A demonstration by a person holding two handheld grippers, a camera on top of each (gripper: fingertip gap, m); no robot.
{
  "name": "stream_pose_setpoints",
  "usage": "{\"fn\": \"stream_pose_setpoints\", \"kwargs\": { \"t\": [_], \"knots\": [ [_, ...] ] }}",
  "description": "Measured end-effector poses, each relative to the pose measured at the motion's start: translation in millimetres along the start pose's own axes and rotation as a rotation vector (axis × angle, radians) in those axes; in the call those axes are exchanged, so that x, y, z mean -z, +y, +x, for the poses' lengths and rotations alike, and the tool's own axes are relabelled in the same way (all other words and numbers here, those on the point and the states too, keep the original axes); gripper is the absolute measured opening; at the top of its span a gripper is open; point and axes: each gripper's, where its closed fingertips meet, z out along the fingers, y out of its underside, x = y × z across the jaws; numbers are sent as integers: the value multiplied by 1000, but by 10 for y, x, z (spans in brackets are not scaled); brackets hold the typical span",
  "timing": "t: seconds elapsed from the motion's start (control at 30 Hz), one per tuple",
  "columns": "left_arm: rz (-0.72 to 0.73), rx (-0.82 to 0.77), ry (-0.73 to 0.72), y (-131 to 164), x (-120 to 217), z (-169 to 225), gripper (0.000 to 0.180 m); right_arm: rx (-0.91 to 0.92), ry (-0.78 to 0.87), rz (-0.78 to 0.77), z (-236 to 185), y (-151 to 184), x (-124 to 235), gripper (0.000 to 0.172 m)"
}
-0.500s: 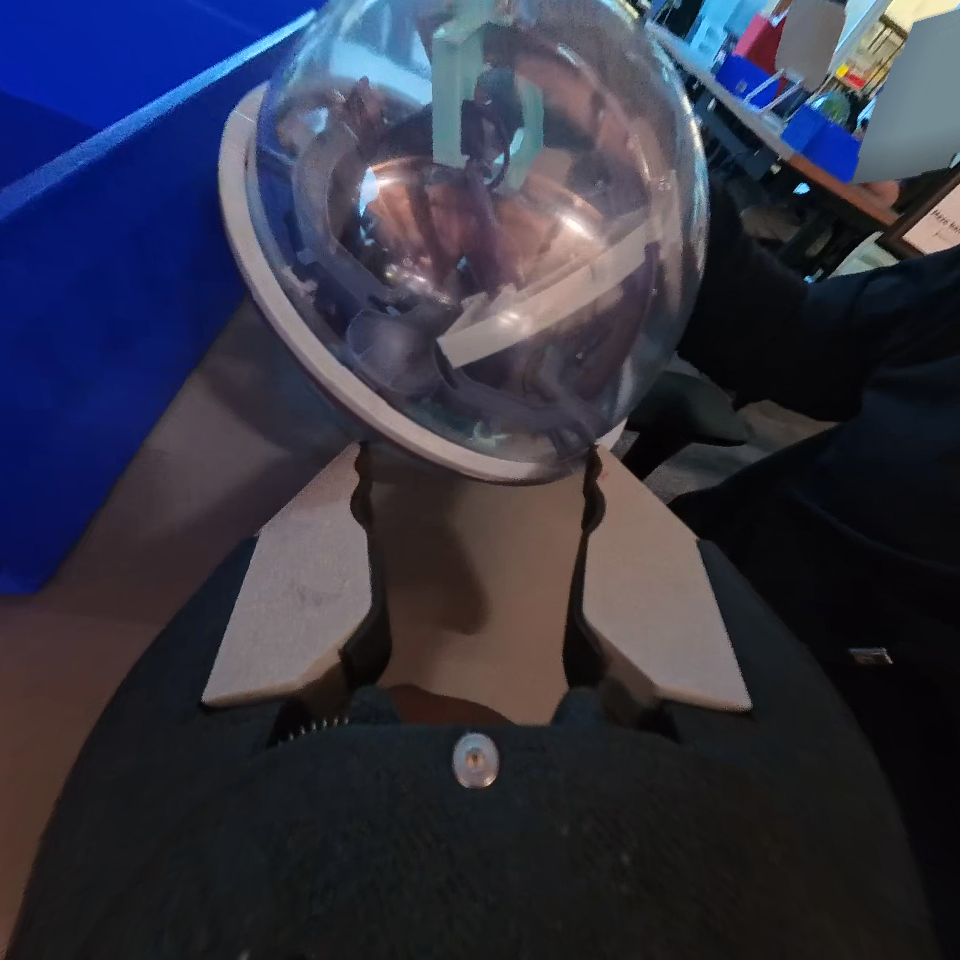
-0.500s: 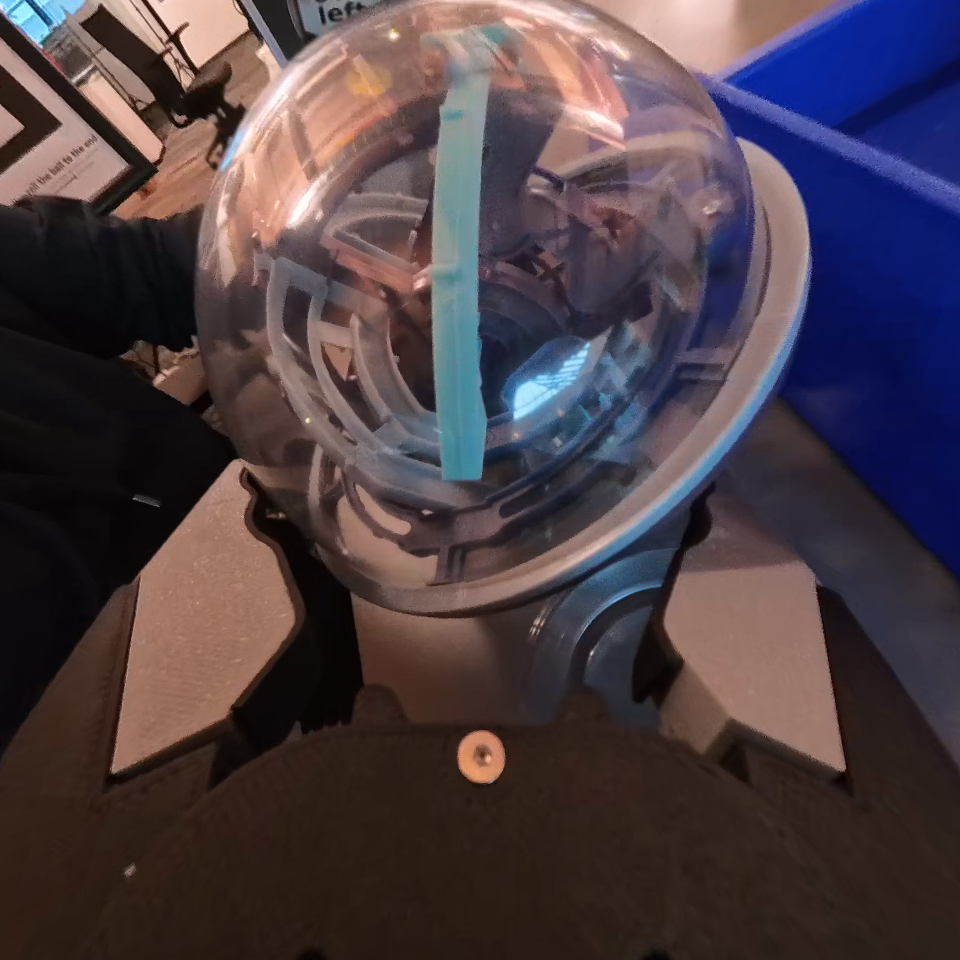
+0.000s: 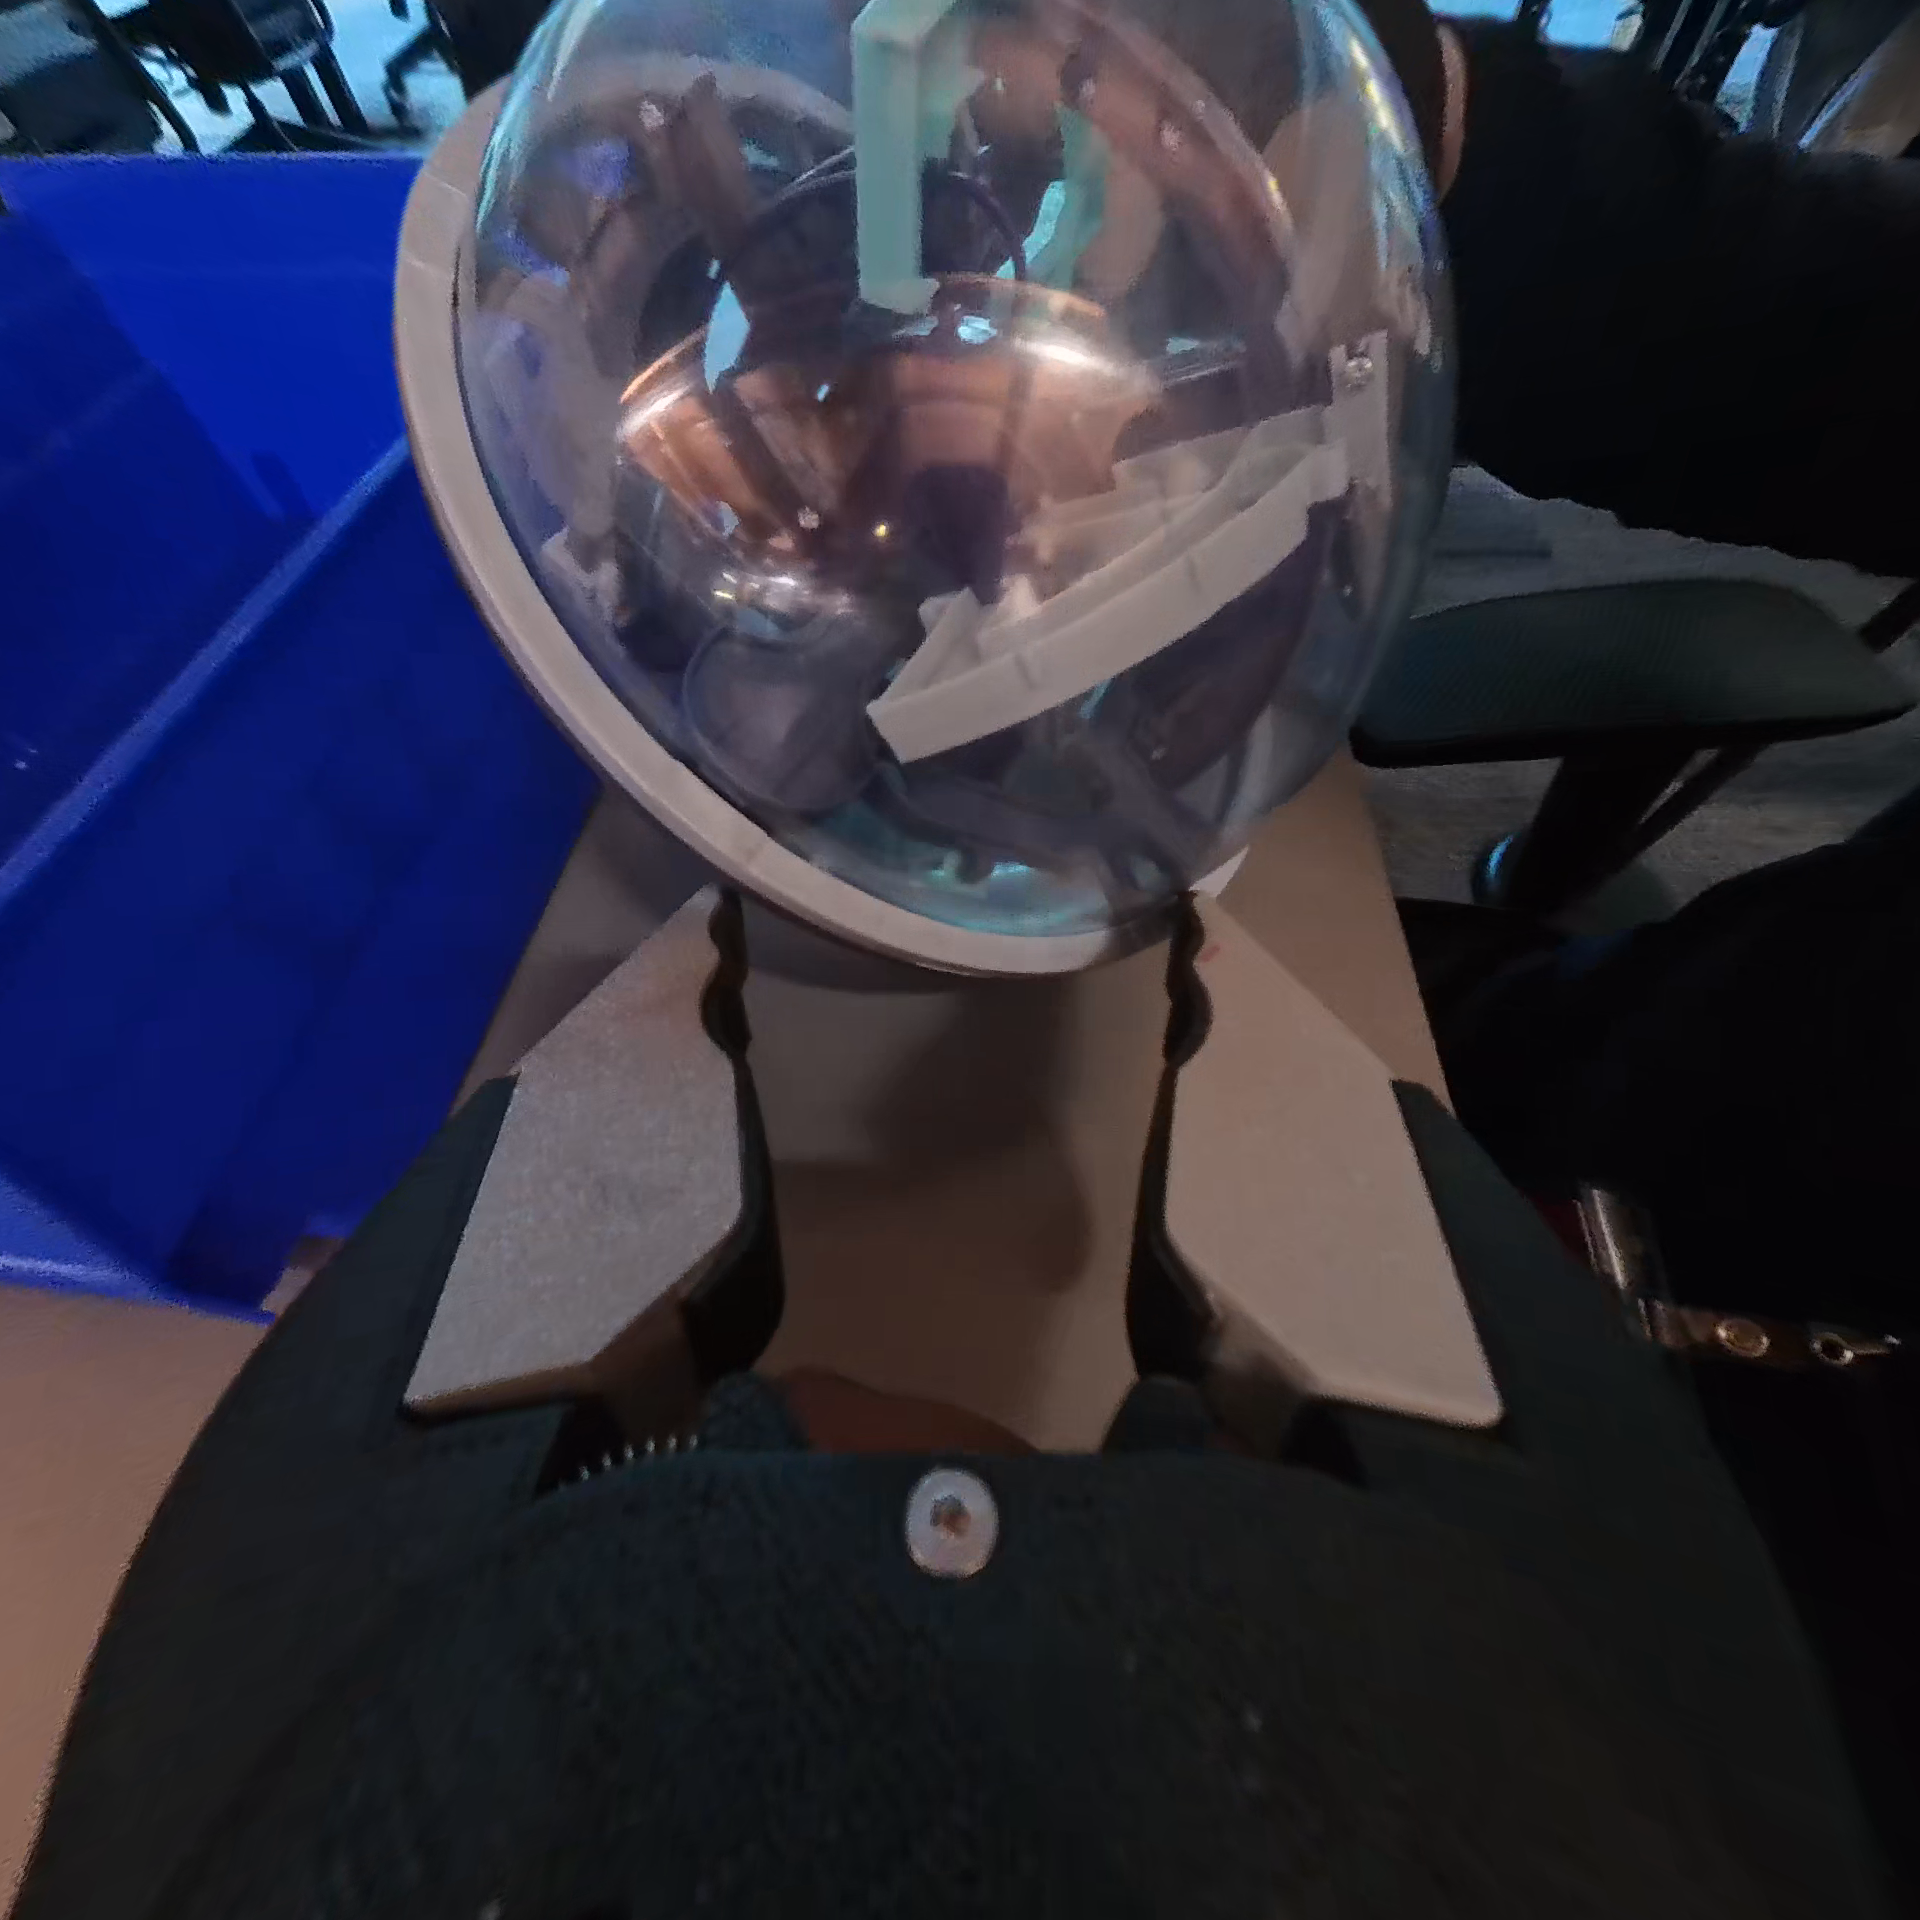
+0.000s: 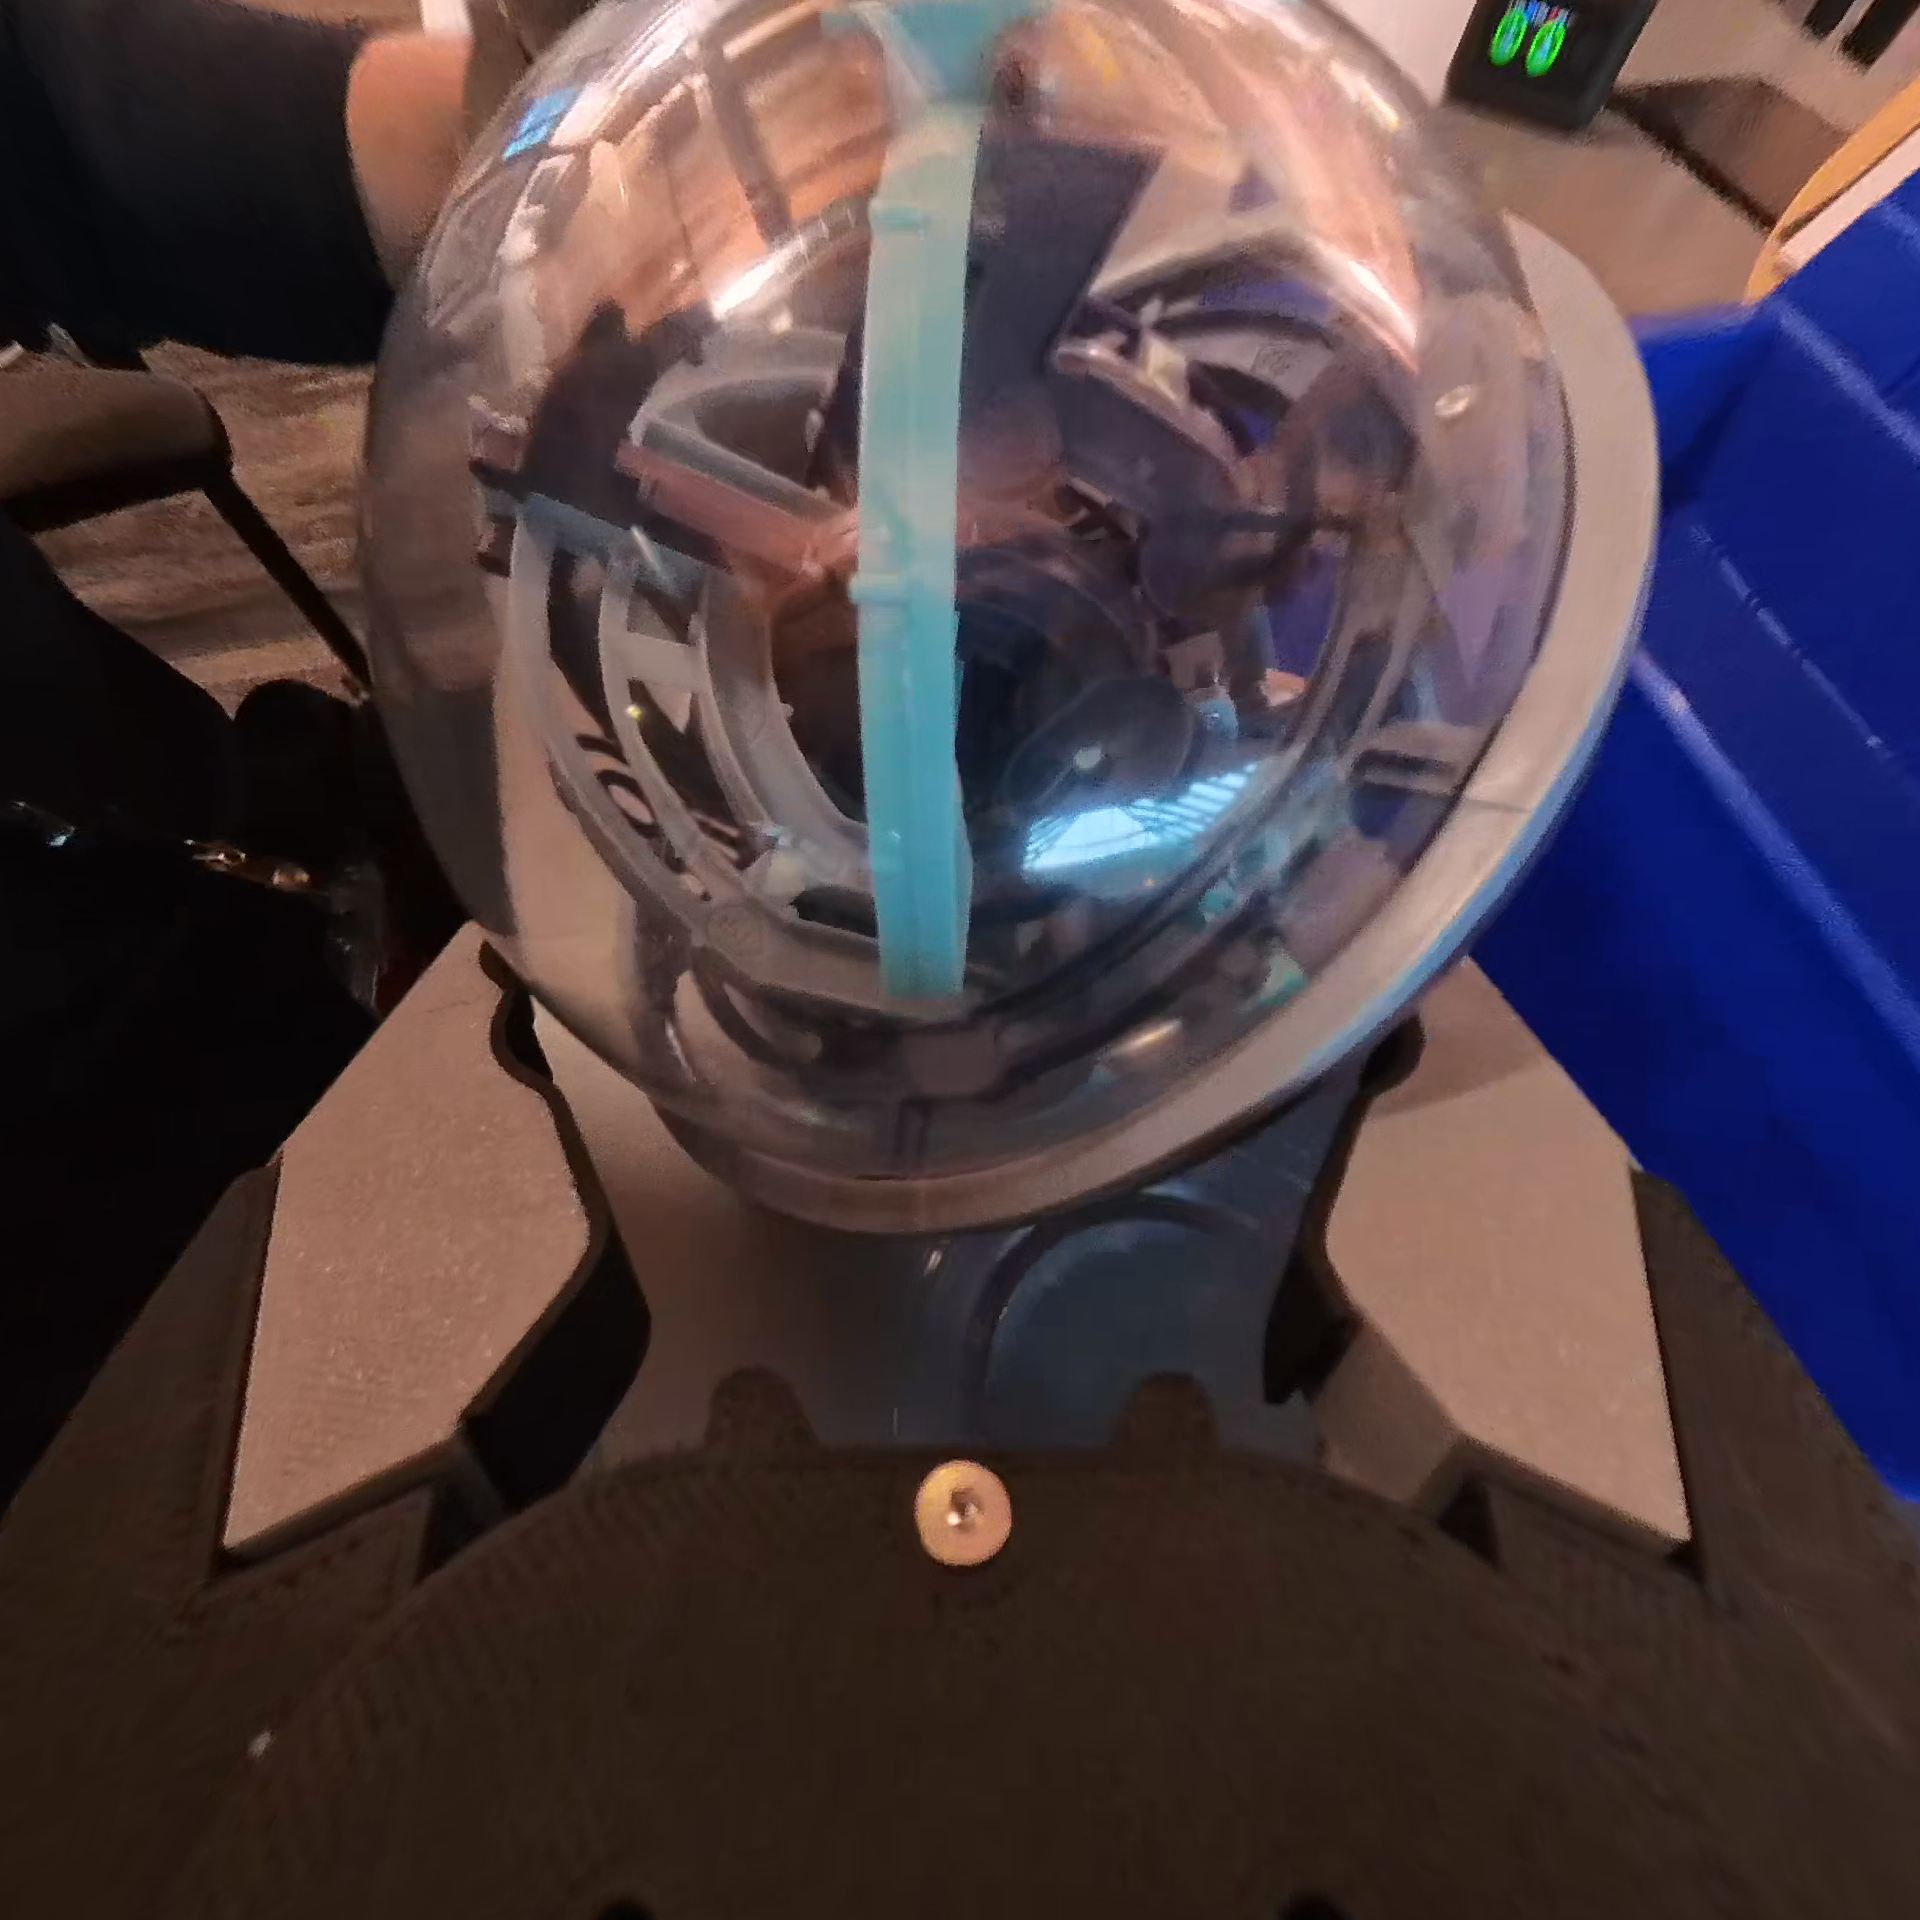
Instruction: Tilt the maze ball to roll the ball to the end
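Between both tools (image 3: 956,914) (image 4: 951,1039), maze ball (image 3: 935,468) — tilted

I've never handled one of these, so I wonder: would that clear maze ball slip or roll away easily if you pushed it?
Probably yes. The maze ball is round, with a glossy clear shell that mirrors the room, so it looks slippery and ready to roll. Its grey rim might check a roll. It looks stiff and mostly hollow, so likely light. Each claw seems to cradle it from below.

The clear maze ball (image 3: 935,468), ringed by a grey band, is gripped at its underside between the fingers (image 3: 727,997) of the left hand-held gripper (image 3: 956,935). A blue bin (image 3: 208,727) is seen along the counter's (image 3: 935,1226) left edge.
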Motion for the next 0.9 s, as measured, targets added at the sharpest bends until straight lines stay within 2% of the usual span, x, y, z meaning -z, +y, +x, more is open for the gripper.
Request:
{"fn": "stream_pose_setpoints", "kwargs": {
  "t": [0.13,0.23,0.37,0.9],
  "knots": [
    [27,-52,-48,-49,4,-25,80,87,32,92,27,-192,60,154],
    [51,-100,-90,-102,24,-53,80,156,57,102,45,-282,98,155],
    [109,-96,-101,-241,105,-75,78,160,56,128,62,-449,163,155],
    [131,-276,-258,-1188,679,-85,77,390,124,252,-26,-1531,704,154]
  ]
}}
